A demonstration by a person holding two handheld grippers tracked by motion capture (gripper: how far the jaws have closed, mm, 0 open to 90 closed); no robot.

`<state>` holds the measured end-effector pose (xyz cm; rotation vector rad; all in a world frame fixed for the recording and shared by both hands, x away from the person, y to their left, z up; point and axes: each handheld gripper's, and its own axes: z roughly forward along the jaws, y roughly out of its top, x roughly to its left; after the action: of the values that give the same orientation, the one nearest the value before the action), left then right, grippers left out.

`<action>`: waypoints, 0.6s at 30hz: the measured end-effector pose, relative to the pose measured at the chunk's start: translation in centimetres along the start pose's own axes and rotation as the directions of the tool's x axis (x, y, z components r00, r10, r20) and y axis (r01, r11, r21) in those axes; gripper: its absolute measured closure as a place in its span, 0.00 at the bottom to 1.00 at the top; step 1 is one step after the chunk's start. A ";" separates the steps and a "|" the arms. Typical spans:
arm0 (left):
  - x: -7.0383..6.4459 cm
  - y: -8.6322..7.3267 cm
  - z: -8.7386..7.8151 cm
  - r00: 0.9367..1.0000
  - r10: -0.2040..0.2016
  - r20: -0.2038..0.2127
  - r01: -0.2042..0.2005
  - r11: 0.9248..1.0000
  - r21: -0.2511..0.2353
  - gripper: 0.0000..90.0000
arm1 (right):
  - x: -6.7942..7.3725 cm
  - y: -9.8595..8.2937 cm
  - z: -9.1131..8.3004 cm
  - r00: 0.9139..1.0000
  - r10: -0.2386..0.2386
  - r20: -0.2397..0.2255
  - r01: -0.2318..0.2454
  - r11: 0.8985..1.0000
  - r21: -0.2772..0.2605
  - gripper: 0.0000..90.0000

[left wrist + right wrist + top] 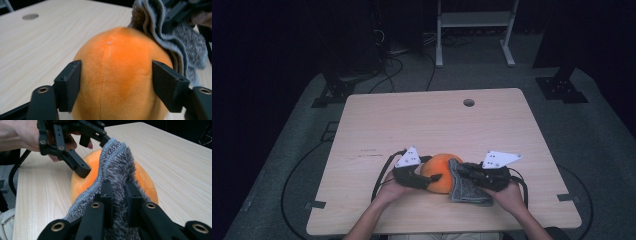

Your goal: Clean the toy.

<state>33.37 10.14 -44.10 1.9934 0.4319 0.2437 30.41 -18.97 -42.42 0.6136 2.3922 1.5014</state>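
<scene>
My left gripper (116,82) has its two black jaws pressed against either flank of the orange plush ball (117,75), clamping it. The ball's stitched seam runs straight away from that gripper along the top of the dome, ending in a small pale dot; its longer axis seems to lie along that seam, though I cannot be sure.

My right gripper (117,195) has its jaws pinched close together on a bunched fold of the grey fuzzy cloth (120,167). The cloth's ribbed edge rises from the jaws and drapes up over the ball's right side, touching it.

In the high view, ball (439,172) and cloth (464,187) sit together between the two grippers, left gripper (414,175) on one side, right gripper (482,175) on the other, near the front edge of the light wooden table (432,120). I see no containers; a round cable hole (469,102) sits at the table's far side.
</scene>
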 end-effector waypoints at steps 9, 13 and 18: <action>0.5 -0.8 -0.6 1.000 -0.018 0.007 0.018 1.000 0.026 0.32 | -1.1 -1.6 -0.3 0.995 0.081 0.056 -0.086 0.993 0.083 0.88; 0.7 -1.0 -0.5 1.000 -0.027 0.009 0.027 0.999 0.019 0.33 | -0.5 -0.8 -0.5 0.997 0.071 -0.013 -0.071 0.997 -0.010 0.87; 0.7 -1.1 -0.5 1.000 -0.025 0.008 0.025 0.999 0.023 0.33 | -0.2 -0.2 0.6 0.998 0.053 -0.029 -0.054 0.998 -0.022 0.88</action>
<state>33.65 11.30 -44.85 2.0099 0.4564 0.2159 30.82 -18.68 -42.88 0.6602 2.3949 1.5667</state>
